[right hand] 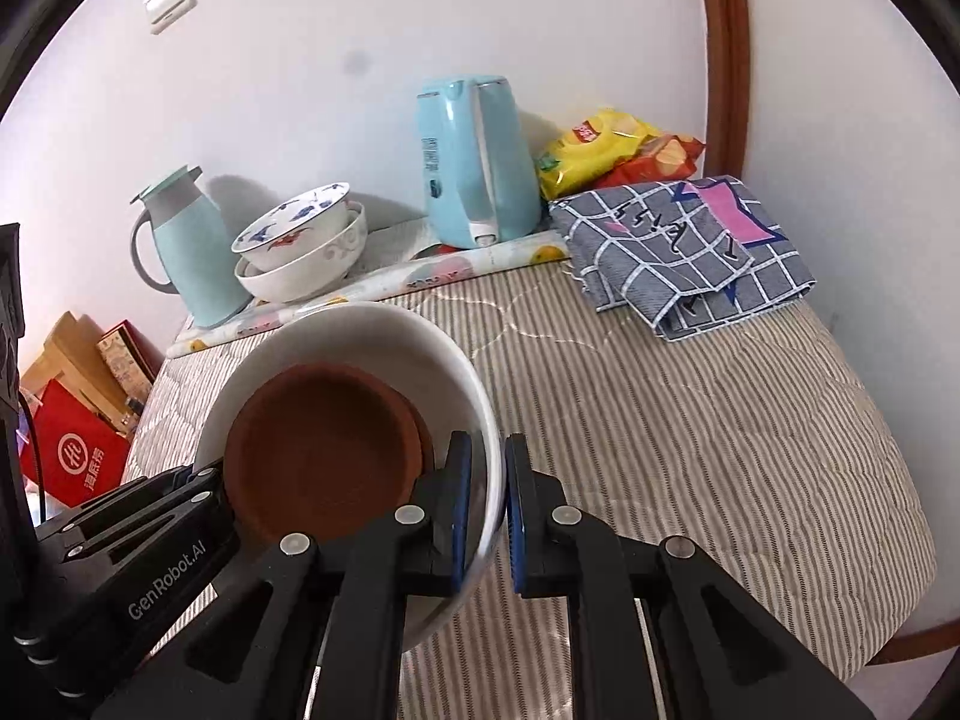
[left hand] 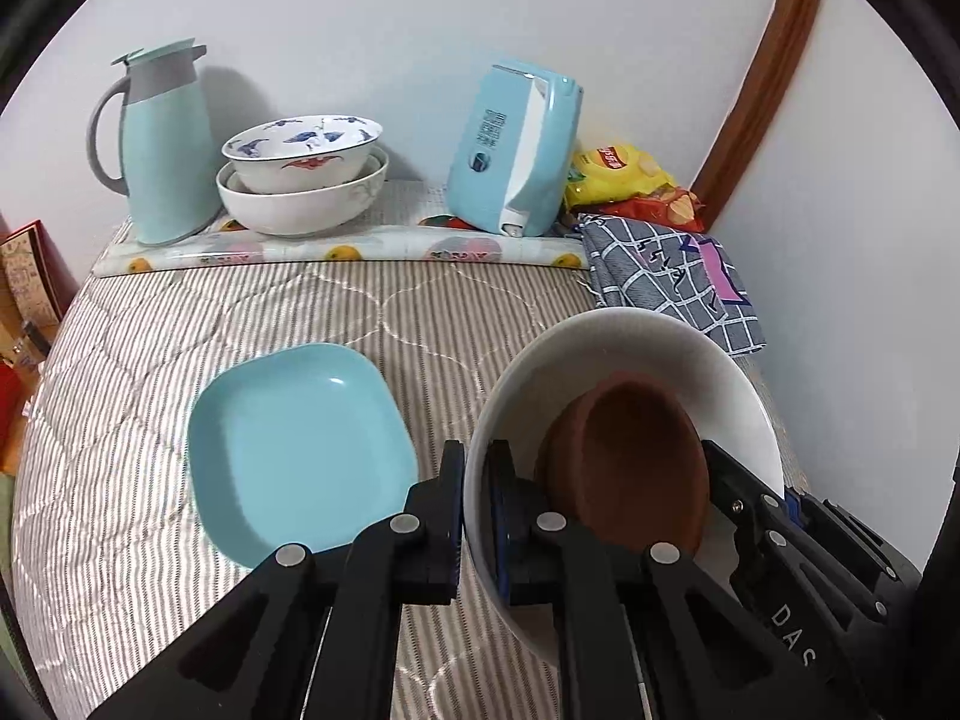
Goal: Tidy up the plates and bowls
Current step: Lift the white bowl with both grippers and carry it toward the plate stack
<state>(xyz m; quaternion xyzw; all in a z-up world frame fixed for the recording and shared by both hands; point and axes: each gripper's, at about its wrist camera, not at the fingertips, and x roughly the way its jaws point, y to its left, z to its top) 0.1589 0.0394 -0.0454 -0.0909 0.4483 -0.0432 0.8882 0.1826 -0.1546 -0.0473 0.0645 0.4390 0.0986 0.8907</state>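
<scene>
Along the wall at the back of your table [right hand: 690, 420], a pale green thermos jug [left hand: 165, 144] stands upright beside two nested bowls [left hand: 303, 180], the upper one painted with blue and red motifs and sitting tilted inside a plain white one. To their right stands a light blue electric kettle [left hand: 510, 150], then yellow and red snack bags [right hand: 612, 150] pushed into the corner. A folded checked cloth [right hand: 684, 252] lies in front of the bags, near the table's right edge. A rolled fruit-print sheet [left hand: 336, 253] runs under the jug, bowls and kettle. The striped quilted cover on the table is otherwise bare on the right-hand side. Boxes and a red bag [right hand: 72, 462] sit beyond the left edge.

A square turquoise plate [left hand: 300, 450] rests flat on the cover, just to the left of the white bowl [left hand: 648, 348] you hold, and apart from it.

That white bowl is deep, glossy and plain, with a brown dish [right hand: 324, 456] lying slanted inside it.

Your left tool [left hand: 474, 516] pinches the bowl's left wall, one finger outside and one inside, closed tight on the rim. Your right tool [right hand: 486, 516] grips the opposite wall the same way, its blue pads [right hand: 459, 516] pressed to the inner face. Both tools point forward toward the wall, with the bowl between them near the table's front.
</scene>
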